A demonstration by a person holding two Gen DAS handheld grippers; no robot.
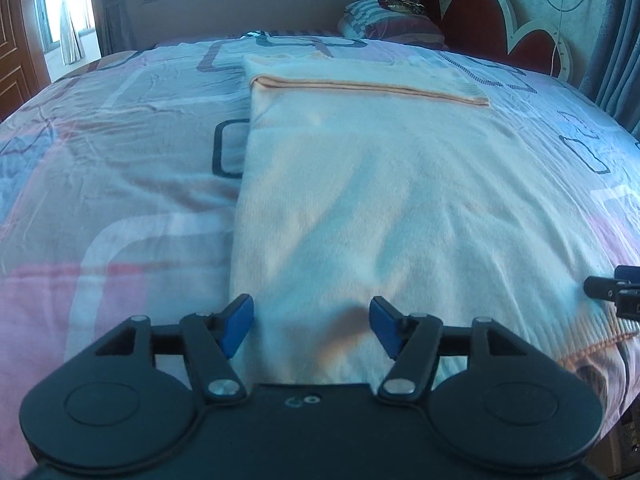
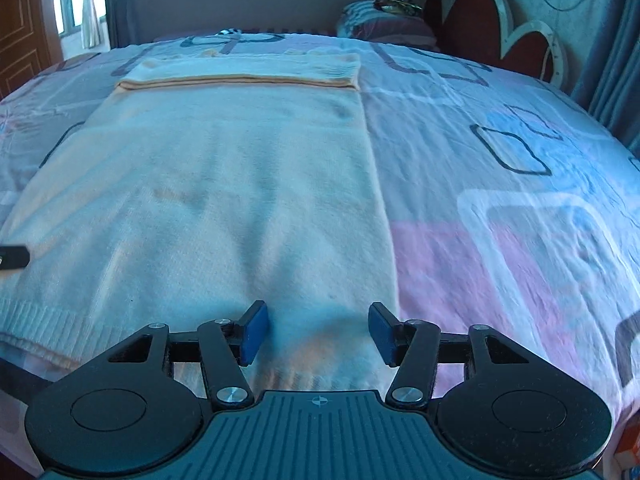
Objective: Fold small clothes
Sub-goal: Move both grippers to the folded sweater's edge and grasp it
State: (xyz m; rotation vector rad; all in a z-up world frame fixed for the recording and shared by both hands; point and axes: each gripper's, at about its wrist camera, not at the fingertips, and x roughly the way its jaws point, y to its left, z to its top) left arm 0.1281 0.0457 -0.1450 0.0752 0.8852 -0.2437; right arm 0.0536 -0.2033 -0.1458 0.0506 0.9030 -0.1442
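One garment (image 1: 360, 200) on one bed (image 1: 120, 160). Two claws: left (image 1: 311, 328), right (image 2: 314, 334). One pillow (image 1: 384, 24) at the bed's far edge. One headboard (image 1: 480, 16).

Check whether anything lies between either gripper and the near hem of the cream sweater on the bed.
Nothing visible does. The left gripper and the right gripper both stand open just above the cream sweater, near its ribbed hem. Only bare knit shows between the blue pads; no other item lies on it.
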